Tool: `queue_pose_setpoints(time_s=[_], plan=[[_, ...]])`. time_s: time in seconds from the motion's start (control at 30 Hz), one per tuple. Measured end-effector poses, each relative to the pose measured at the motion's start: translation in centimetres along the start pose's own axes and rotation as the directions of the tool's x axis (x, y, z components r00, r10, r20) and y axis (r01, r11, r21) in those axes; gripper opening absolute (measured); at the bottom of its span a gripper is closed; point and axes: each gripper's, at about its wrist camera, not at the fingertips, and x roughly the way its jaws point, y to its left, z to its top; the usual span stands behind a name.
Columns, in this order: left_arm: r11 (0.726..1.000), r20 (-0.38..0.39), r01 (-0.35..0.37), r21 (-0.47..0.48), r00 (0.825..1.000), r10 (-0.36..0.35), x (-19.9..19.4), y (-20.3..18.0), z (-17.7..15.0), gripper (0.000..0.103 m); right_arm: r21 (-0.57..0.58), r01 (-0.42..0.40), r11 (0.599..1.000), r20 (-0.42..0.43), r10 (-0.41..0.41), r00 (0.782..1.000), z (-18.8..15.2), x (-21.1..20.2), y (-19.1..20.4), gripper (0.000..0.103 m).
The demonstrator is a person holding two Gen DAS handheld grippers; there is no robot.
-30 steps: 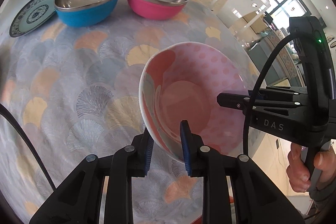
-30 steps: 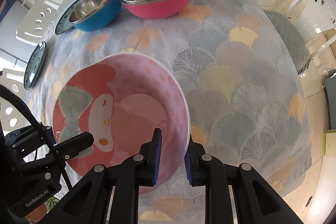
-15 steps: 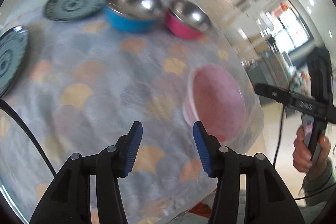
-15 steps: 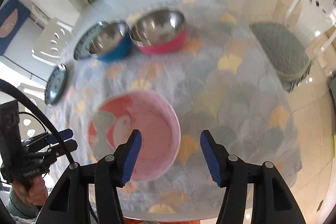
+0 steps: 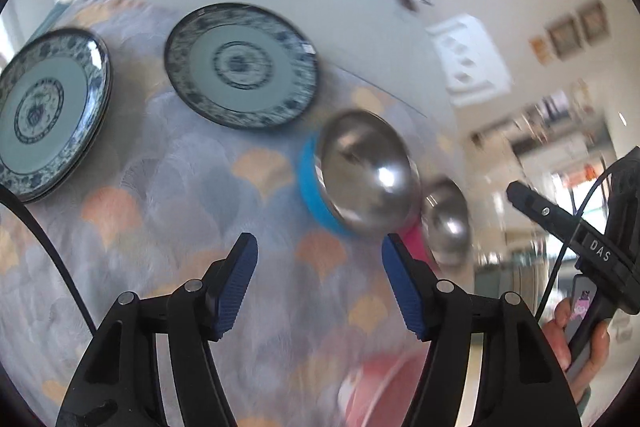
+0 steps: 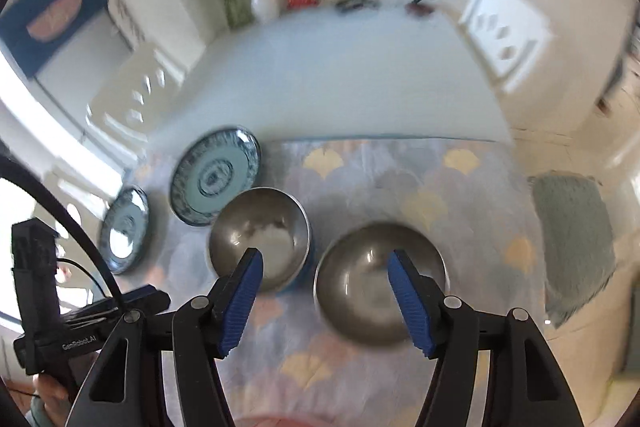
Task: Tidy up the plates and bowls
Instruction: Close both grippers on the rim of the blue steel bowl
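Both my grippers are empty right now: left gripper (image 5: 316, 283) and right gripper (image 6: 322, 297) each have jaws still spreading, nothing between them. The blue bowl (image 6: 260, 243) is my landmark: pink bowl (image 6: 380, 283) just right of it, patterned plate (image 6: 214, 179) touching behind-left. Steel bowls look light but slick, so I'd pinch the rim.
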Motion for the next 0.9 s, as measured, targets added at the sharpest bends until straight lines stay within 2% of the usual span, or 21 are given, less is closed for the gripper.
queue_pose_setpoints(time_s=[0.07,0.13,0.23,0.3,0.43,0.5,0.6,0.9], plan=[[0.998,-0.014,-0.010,-0.058,1.000,0.009,1.4,0.5,0.8,0.058,-0.017,-0.028,0.999,-0.079,0.026,0.997,1.7,3.0,-0.4,0.063],[0.994,-0.027,-0.003,-0.107,1.000,0.000,3.1,0.9,1.4,0.054,-0.035,-0.082,0.996,-0.165,0.075,0.983,3.5,6.6,-0.7,0.059],[0.988,-0.030,-0.019,-0.152,0.999,0.015,4.4,1.1,1.3,0.048,-0.066,-0.134,0.989,-0.246,0.114,0.963,4.1,10.1,-0.8,0.056],[0.985,-0.030,-0.033,-0.171,0.999,0.028,5.1,1.0,1.0,0.040,-0.108,-0.150,0.983,-0.282,0.115,0.953,4.2,11.6,-0.3,0.049],[0.978,-0.034,-0.035,-0.208,0.999,0.028,6.5,0.8,0.8,0.027,-0.174,-0.182,0.968,-0.317,0.120,0.941,4.0,13.4,1.1,0.042],[0.975,-0.034,-0.035,-0.220,0.999,0.029,6.8,0.5,1.0,0.019,-0.210,-0.173,0.962,-0.326,0.098,0.940,3.9,14.0,1.6,0.032],[0.975,-0.031,-0.057,-0.216,0.998,0.052,7.1,0.2,1.2,0.017,-0.232,-0.169,0.958,-0.339,0.083,0.937,4.0,14.6,2.0,0.023],[0.979,-0.029,-0.065,-0.195,0.998,0.060,7.2,0.0,1.5,0.017,-0.268,-0.149,0.952,-0.333,0.053,0.942,3.9,14.8,2.5,0.022]])
